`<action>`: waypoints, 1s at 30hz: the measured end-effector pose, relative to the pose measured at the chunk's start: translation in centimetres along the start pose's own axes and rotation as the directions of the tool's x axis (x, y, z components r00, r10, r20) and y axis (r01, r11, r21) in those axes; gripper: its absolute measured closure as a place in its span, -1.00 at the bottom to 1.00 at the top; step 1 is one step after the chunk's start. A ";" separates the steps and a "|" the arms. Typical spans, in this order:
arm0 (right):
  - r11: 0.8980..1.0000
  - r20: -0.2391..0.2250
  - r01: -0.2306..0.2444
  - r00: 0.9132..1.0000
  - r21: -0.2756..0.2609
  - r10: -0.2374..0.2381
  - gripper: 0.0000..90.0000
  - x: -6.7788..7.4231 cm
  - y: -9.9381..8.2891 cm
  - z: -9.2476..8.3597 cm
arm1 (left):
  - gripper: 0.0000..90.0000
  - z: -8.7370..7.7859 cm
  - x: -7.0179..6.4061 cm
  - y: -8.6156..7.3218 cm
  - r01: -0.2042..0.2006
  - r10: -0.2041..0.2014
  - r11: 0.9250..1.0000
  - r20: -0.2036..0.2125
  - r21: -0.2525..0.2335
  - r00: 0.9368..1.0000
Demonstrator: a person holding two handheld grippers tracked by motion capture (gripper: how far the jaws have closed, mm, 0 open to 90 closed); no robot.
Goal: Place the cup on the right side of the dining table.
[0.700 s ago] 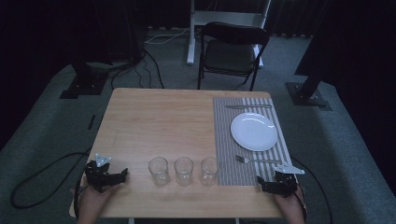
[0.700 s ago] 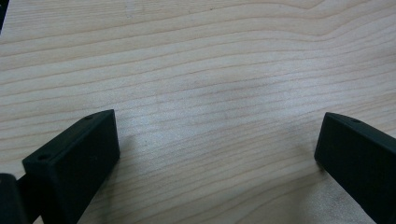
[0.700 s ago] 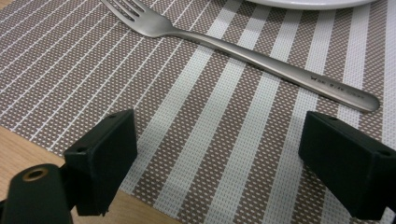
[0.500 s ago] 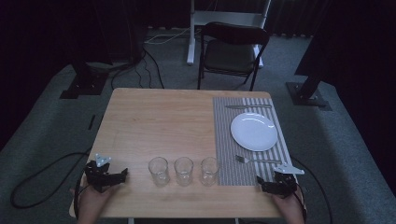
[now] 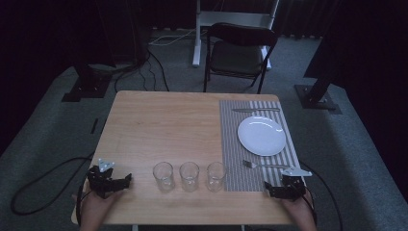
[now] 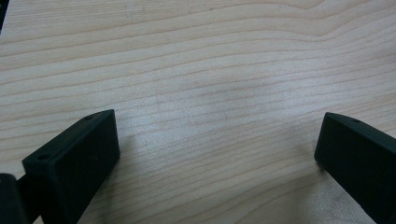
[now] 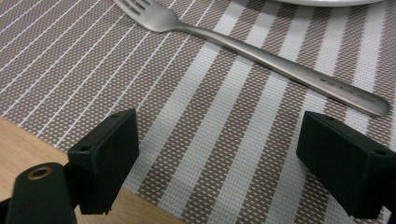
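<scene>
My left gripper (image 5: 120, 181) rests open at the table's near left corner, its jaws wide apart over bare wood (image 6: 215, 93) in the left gripper view. My right gripper (image 5: 274, 188) rests open at the near right, on the front edge of a striped placemat (image 5: 231, 125). Its jaws (image 7: 217, 154) straddle bare mat just short of a fork's handle (image 7: 299, 74). The fork (image 5: 262, 165) lies across the mat below a white plate (image 5: 261, 135). Three empty glasses (image 5: 189, 175) stand in a row between the grippers. Neither gripper holds anything.
A knife (image 5: 255, 109) lies on the mat's far edge beyond the plate. A folding chair (image 5: 240, 53) stands past the table's far side. Cables (image 5: 33, 192) trail on the floor to the left. The wooden table (image 5: 163, 130) has bare room on its left half.
</scene>
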State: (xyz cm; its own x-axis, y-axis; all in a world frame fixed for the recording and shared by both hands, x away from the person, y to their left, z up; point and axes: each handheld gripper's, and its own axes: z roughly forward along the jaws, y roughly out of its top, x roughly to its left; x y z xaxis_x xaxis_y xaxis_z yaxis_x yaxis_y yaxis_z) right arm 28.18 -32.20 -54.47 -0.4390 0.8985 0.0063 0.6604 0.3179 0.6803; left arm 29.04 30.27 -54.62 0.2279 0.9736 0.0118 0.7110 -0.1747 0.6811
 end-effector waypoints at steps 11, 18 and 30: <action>1.000 -0.062 -0.005 0.998 -0.002 0.005 -0.71 0.4 0.1 -0.8 | -0.99 0.0 0.0 0.0 0.000 0.000 1.000 0.000 0.000 1.000; 1.000 -0.081 0.018 0.997 -0.012 -0.019 -0.71 1.0 0.8 -1.6 | -0.99 0.0 0.0 0.0 0.000 0.000 1.000 0.000 0.000 1.000; 0.996 -0.115 0.070 0.991 -0.049 -0.075 -0.69 2.3 2.9 -2.9 | -0.99 0.0 0.0 0.0 0.000 0.000 1.000 0.000 0.000 1.000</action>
State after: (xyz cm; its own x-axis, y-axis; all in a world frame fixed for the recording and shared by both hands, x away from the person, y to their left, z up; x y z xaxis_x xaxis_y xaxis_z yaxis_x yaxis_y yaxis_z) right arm 27.33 -30.07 -50.32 -0.5545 0.8312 0.0398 0.5979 0.3647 0.7139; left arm 29.04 30.27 -54.62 0.2278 0.9736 0.0118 0.7109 -0.1746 0.6813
